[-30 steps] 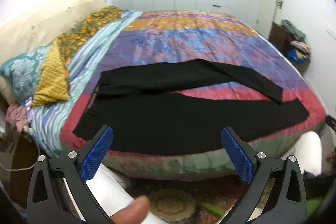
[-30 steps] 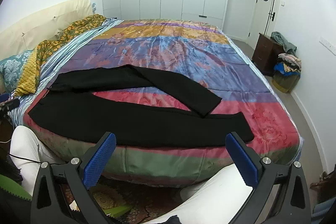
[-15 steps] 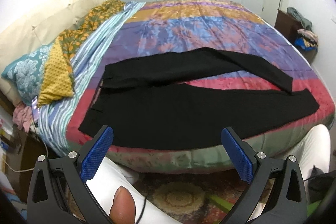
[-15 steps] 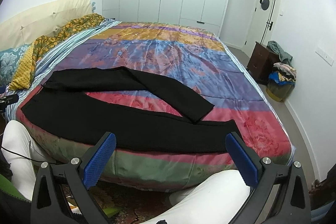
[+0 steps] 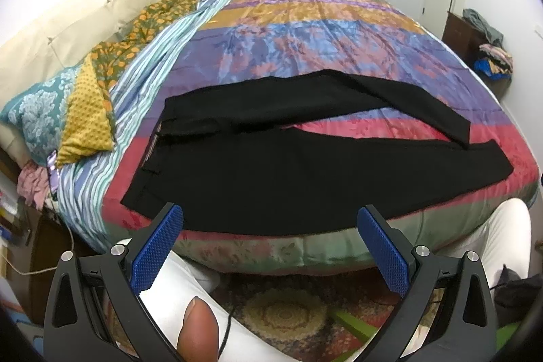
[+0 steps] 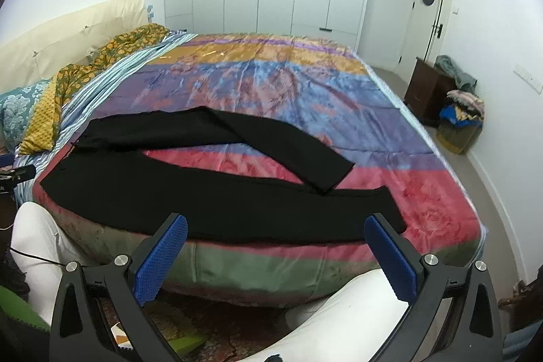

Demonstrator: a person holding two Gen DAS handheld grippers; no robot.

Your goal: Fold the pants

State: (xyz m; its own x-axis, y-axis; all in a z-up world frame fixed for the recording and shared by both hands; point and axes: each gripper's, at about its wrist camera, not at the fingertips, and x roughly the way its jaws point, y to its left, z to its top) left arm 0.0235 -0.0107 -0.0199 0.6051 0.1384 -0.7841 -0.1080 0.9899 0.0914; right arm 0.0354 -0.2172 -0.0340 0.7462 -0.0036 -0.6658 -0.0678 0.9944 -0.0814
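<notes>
Black pants lie spread on the bed, waistband at the left, both legs running right. The far leg bends and its cuff crosses onto the near leg at the right. They also show in the right wrist view. My left gripper is open and empty, held off the bed's near edge in front of the waist end. My right gripper is open and empty, off the near edge in front of the leg end.
The bed has a multicoloured satin cover. Pillows and a patterned cloth lie at the left by the cream headboard. A dark cabinet with clothes and a laundry basket stand at the right wall. My white-trousered legs are below the grippers.
Both grippers have shifted slightly toward the bed and upward; the view looks more down on the pants. The pants have not moved. Both grippers stay open.
</notes>
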